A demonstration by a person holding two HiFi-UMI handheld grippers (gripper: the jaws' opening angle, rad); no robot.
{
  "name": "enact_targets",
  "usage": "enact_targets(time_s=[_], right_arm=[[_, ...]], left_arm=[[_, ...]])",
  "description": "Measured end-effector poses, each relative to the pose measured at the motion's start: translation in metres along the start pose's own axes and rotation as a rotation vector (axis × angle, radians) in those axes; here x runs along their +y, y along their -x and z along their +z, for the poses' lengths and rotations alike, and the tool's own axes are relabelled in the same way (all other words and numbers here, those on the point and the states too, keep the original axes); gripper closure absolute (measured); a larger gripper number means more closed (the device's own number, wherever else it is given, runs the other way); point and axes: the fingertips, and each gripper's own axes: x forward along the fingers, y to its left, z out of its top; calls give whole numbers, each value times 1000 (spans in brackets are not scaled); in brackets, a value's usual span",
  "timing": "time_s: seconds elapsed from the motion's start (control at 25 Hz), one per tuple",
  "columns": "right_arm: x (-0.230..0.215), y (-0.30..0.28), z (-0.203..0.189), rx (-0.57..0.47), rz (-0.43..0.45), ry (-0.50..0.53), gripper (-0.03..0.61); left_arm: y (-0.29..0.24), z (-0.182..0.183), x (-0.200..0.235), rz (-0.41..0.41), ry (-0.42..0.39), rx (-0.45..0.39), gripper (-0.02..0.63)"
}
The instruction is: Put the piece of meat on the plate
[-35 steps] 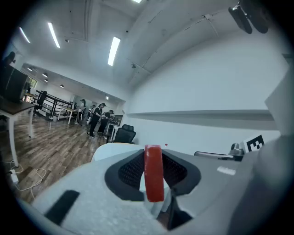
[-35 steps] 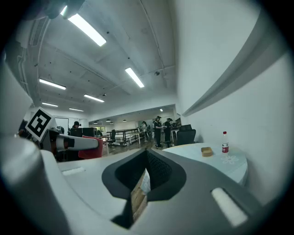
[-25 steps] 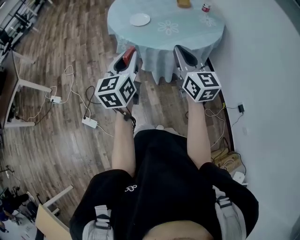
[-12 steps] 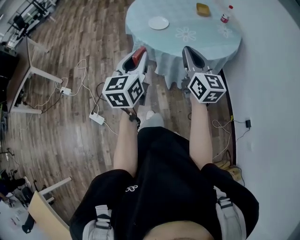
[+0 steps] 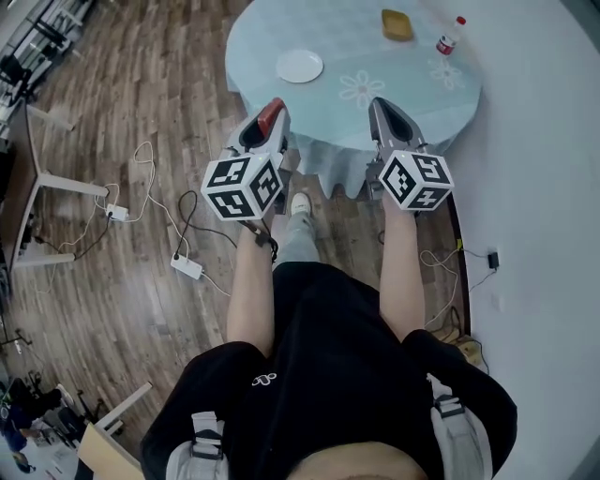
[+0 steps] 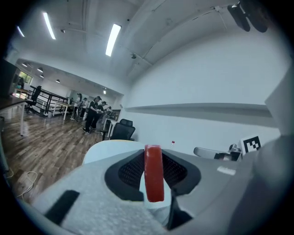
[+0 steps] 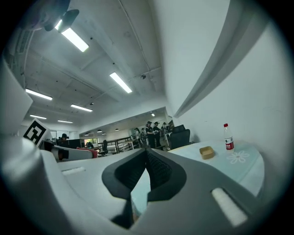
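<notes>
A flat red piece of meat (image 5: 270, 116) stands on edge between the jaws of my left gripper (image 5: 266, 124), which is shut on it; it fills the middle of the left gripper view (image 6: 154, 172). A small white plate (image 5: 299, 66) lies bare on the left part of the round table (image 5: 356, 42) with its pale blue cloth, ahead of both grippers. My right gripper (image 5: 386, 111) is level beside the left, its tips touching with nothing between them (image 7: 147, 151). Both gripper tips are at the table's near edge.
A yellow dish (image 5: 397, 24) and a red-capped bottle (image 5: 447, 36) stand at the table's far right, also in the right gripper view as dish (image 7: 206, 152) and bottle (image 7: 226, 137). Cables and a power strip (image 5: 185, 267) lie on the wood floor at left. A white wall runs close on the right.
The person has walked toward the table, which now lies nearer and fuller in view. Both grippers moved forward with it to the table's near edge. The meat stays in the left jaws.
</notes>
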Motion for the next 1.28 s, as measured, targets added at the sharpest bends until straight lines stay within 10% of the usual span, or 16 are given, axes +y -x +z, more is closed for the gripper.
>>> enact_targets(time_s=[0.48,0.8,1.28], right_arm=[[-63,-246,-19,114,-35,-76,569],[-143,-262,-51,239,-150,-120,569],[-174,-277,-34,271,-95,-82,569]], left_arm=[[-228,27,138,-74,47,179,526],[-309,-79,182,-119,304,426,525],[-387,-171,202,-133,118,785,523]])
